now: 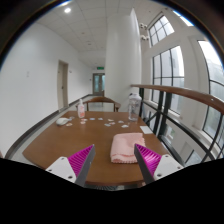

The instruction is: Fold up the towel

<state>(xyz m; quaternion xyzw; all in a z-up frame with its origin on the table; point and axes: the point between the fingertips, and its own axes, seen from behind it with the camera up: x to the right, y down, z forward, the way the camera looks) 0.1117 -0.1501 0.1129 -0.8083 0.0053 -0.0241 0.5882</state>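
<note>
Fingers (108, 160) apart, folded pink towel (126, 146) lengthwise ahead, between them.

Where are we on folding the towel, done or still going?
The pink towel already lies bunched in a compact folded shape on the wooden table. Nothing is in hand: the claw is open, with the towel just ahead between its fingers. Any remaining fold or tidying is unclear from here.
</note>
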